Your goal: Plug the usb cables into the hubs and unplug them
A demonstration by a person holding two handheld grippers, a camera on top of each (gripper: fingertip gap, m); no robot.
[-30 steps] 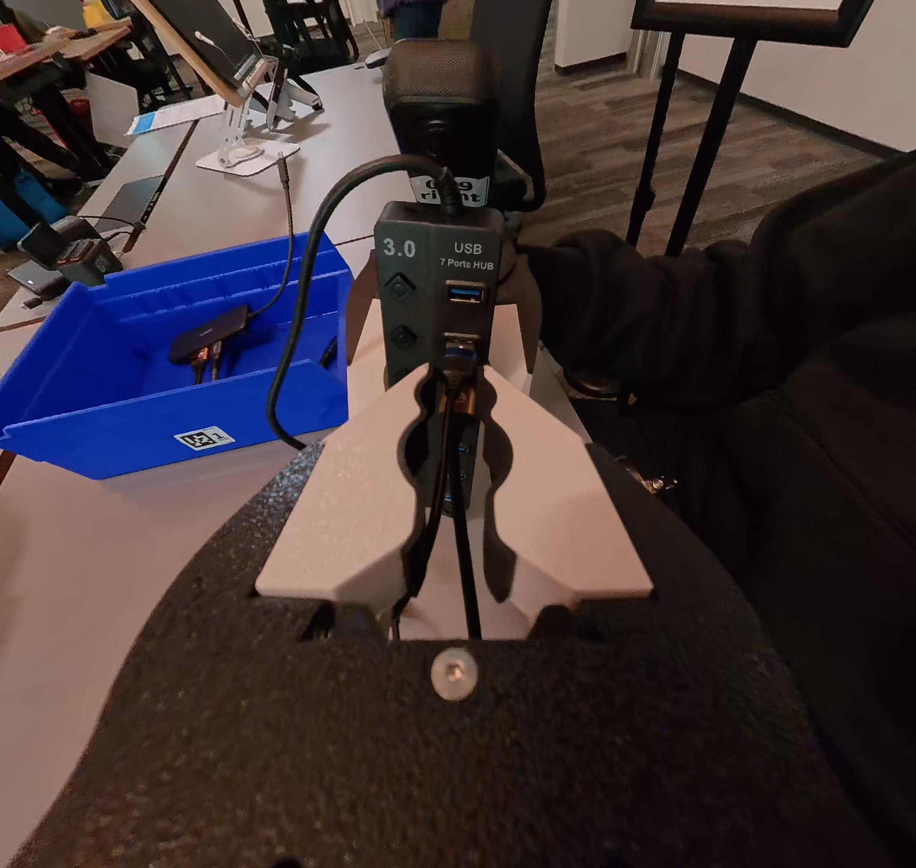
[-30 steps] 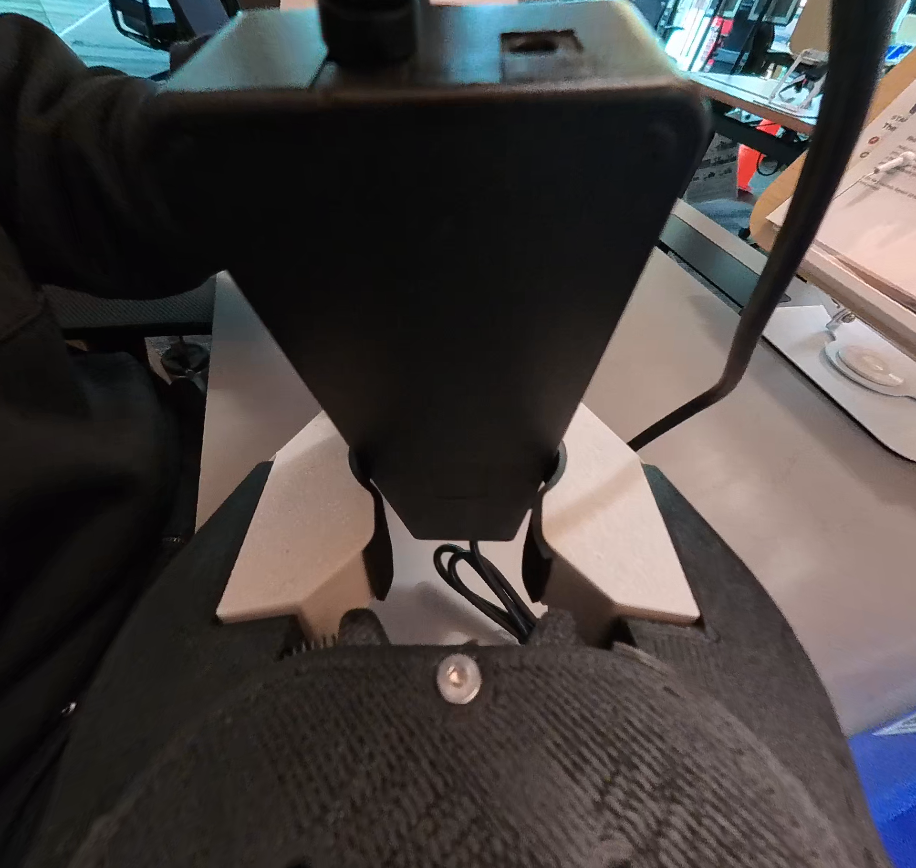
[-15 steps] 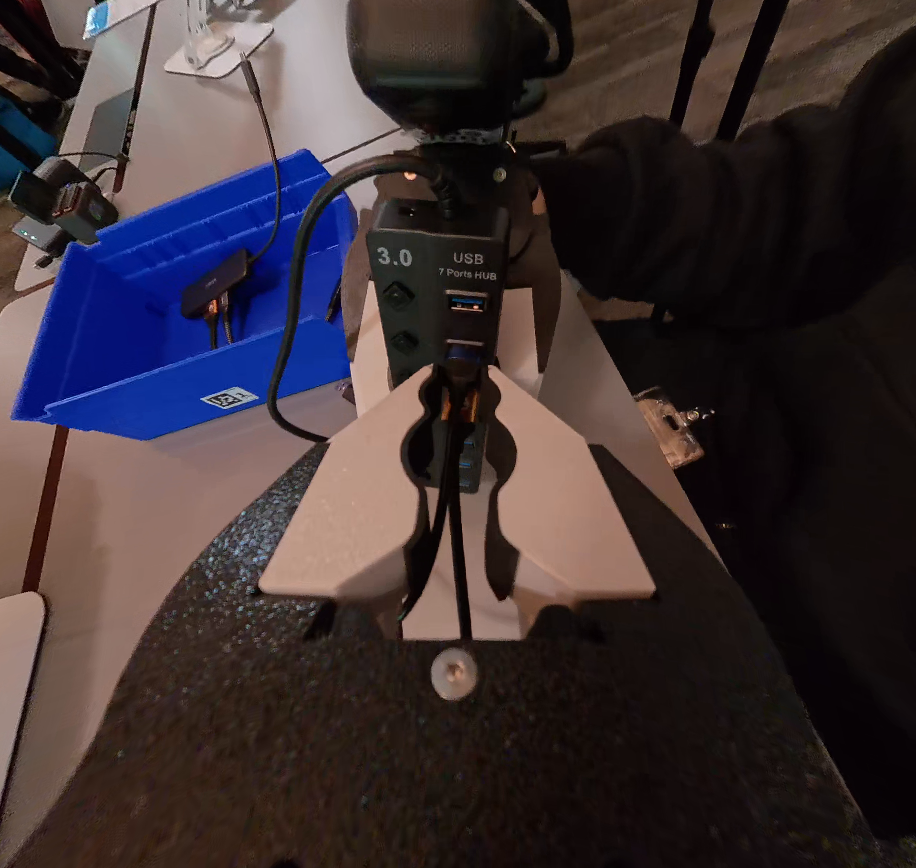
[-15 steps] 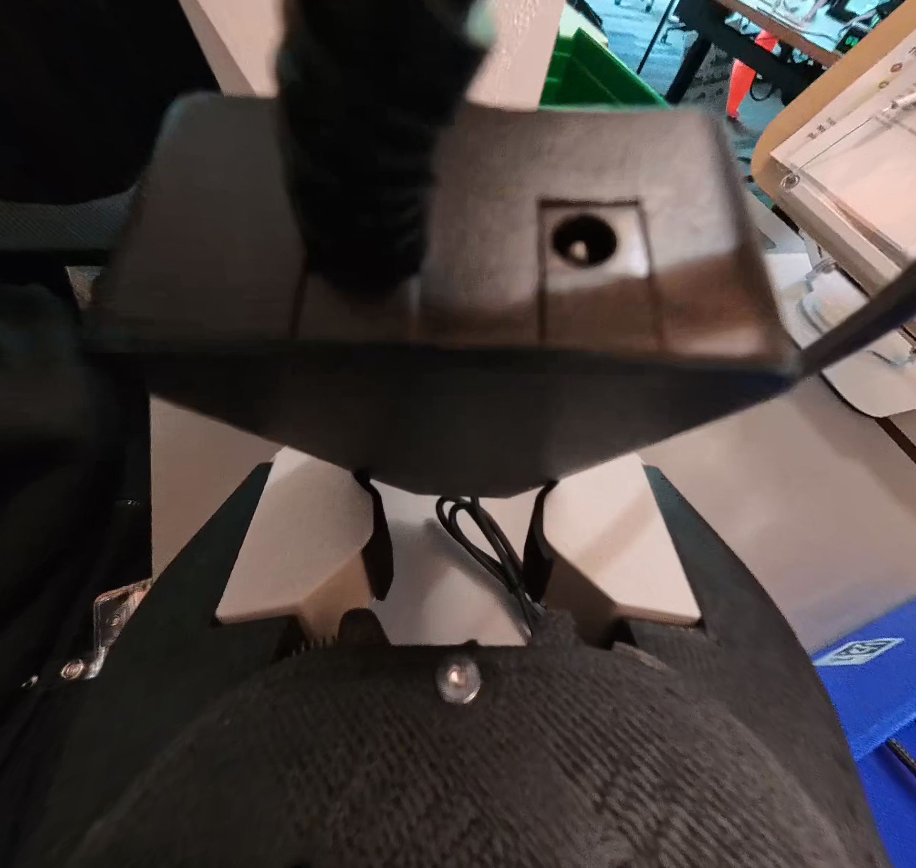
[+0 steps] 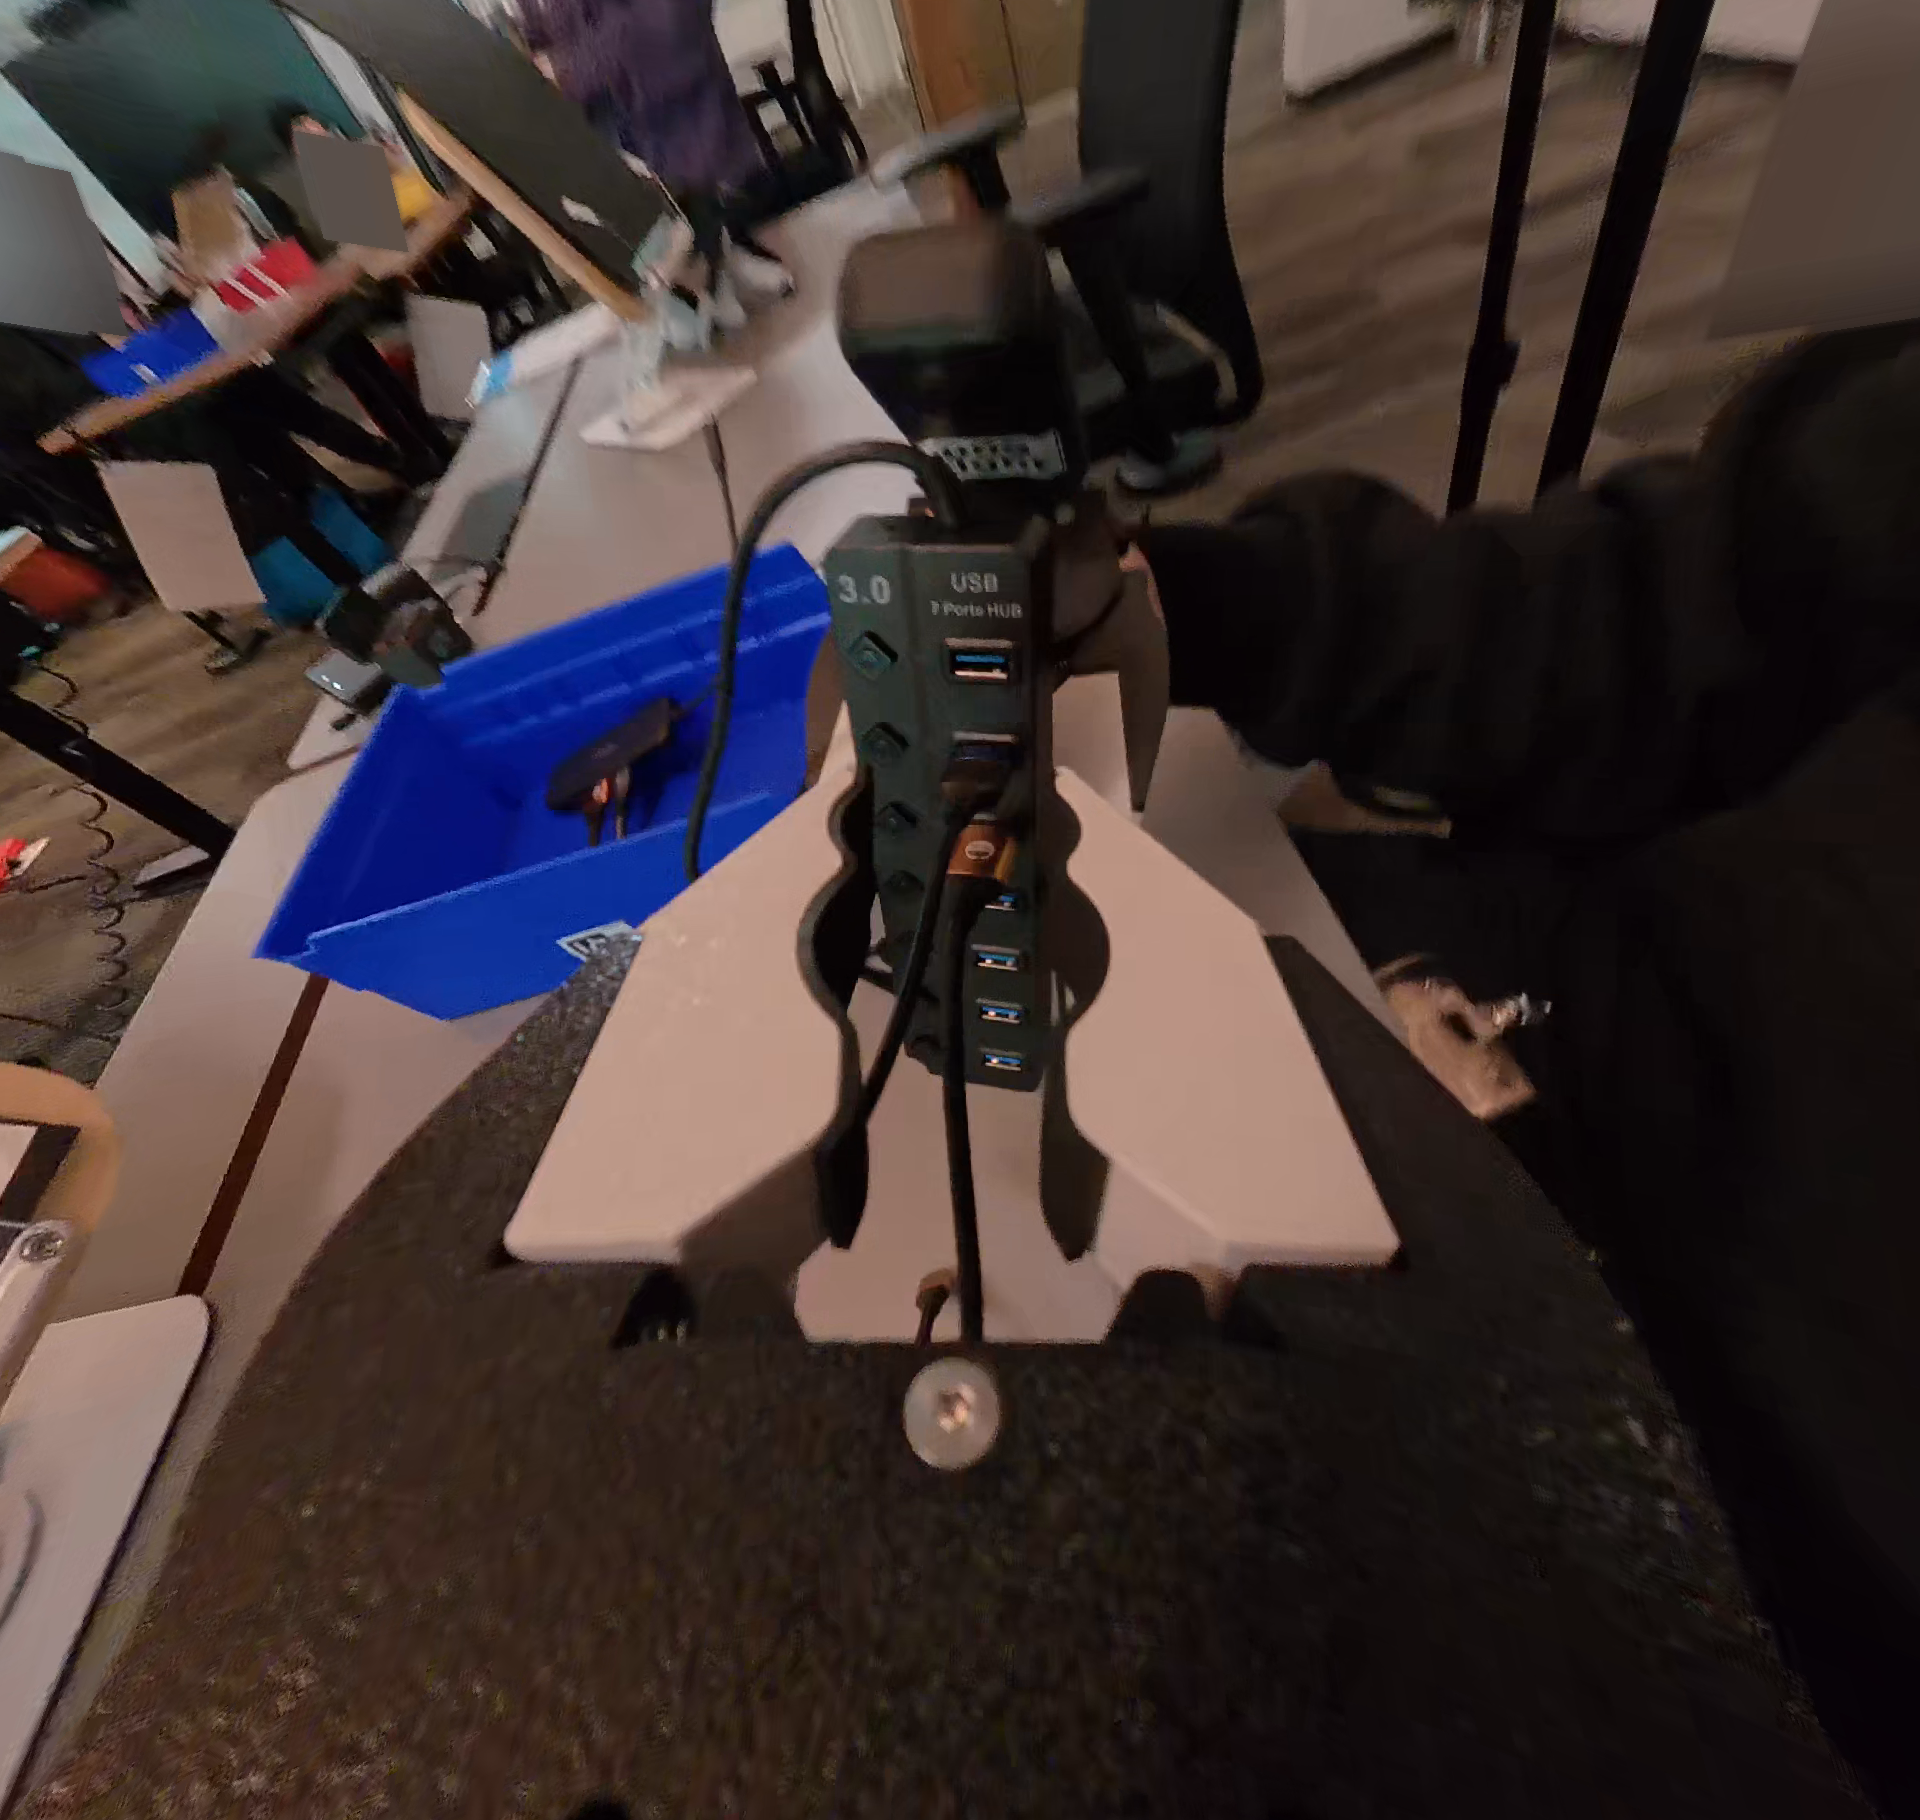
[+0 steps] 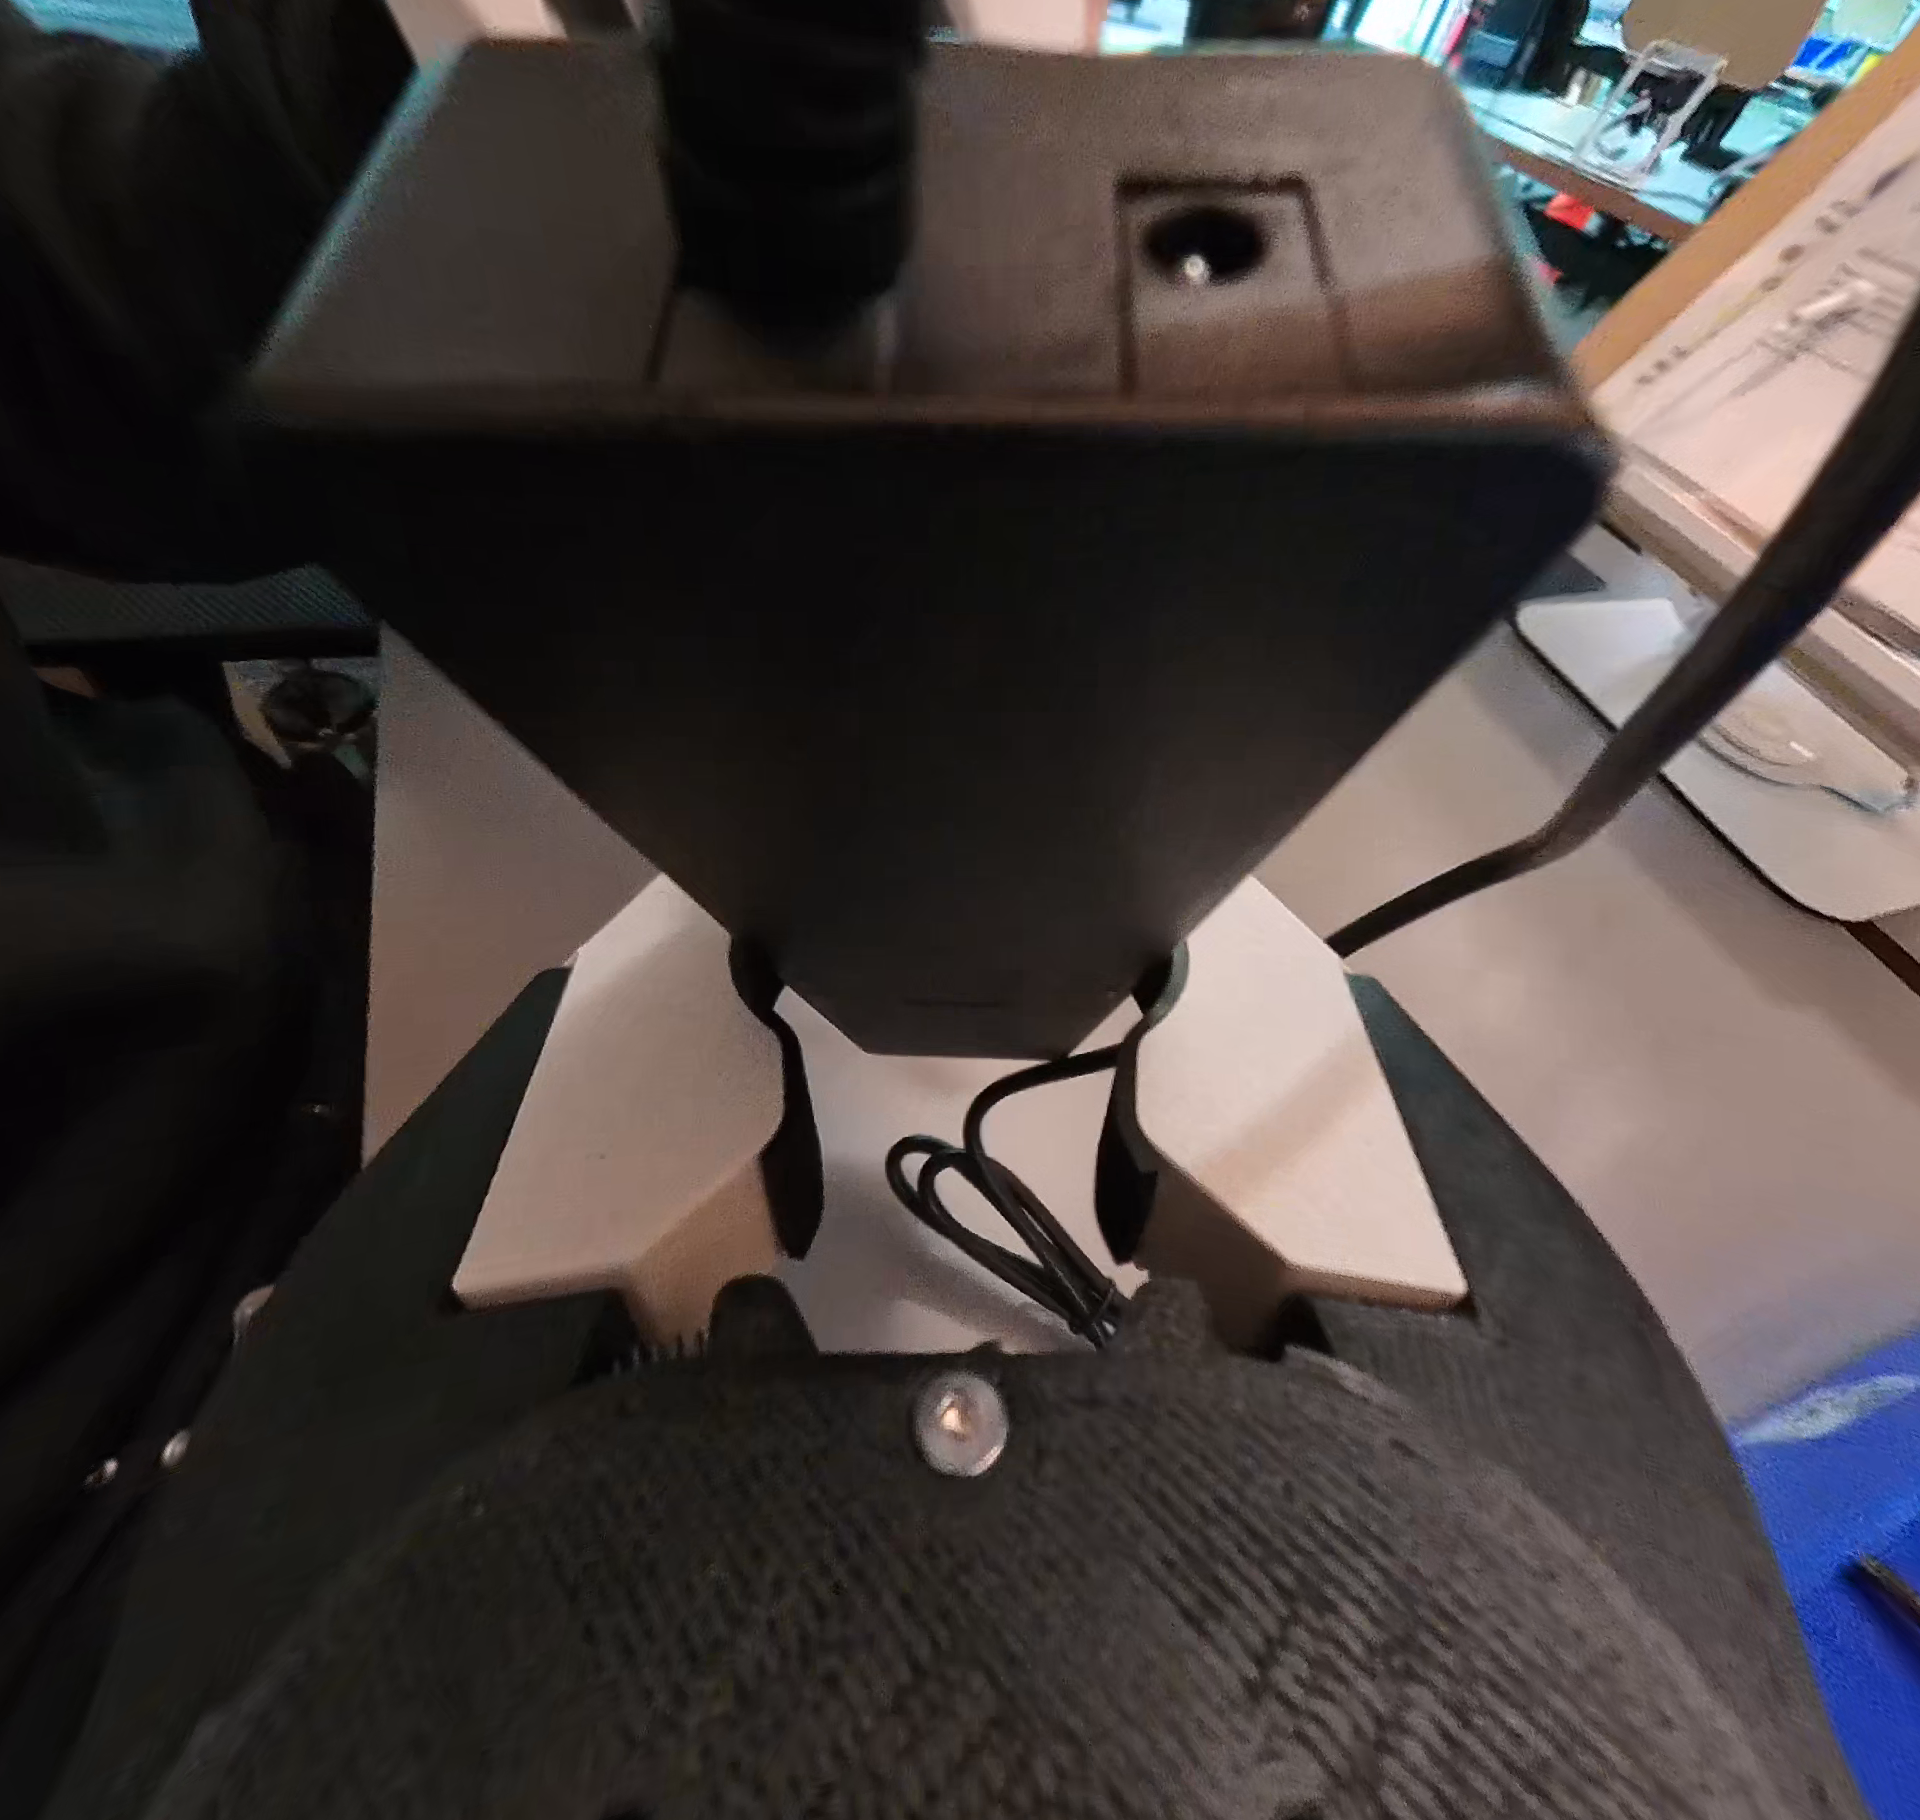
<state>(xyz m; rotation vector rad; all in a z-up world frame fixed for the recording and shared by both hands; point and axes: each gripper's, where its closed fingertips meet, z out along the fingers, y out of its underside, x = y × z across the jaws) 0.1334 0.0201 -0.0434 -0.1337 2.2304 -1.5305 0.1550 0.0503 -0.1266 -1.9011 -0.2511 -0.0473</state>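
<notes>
Right gripper (image 6: 956, 1064) is clamping the black USB hub (image 5: 940, 731) upright above the table edge, jaws closed on its lower end. Left gripper (image 5: 951, 835) is pinching the gold-collared USB plug (image 5: 977, 840) at the second port from 12 o'clock; whether it's seated, can't tell. Blue bin (image 5: 457, 897) is sitting at 9 o'clock. Likely next: a straight pull or push along the port axis.

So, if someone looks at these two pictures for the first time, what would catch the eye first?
Probably the upright black USB hub in the centre of the left wrist view, with an orange-collared USB plug in front of its port column between the left tool's white fingers. The bright blue bin on the table to its left stands out too. In the right wrist view, the hub's dark back fills the frame, clamped by the right tool.
</notes>
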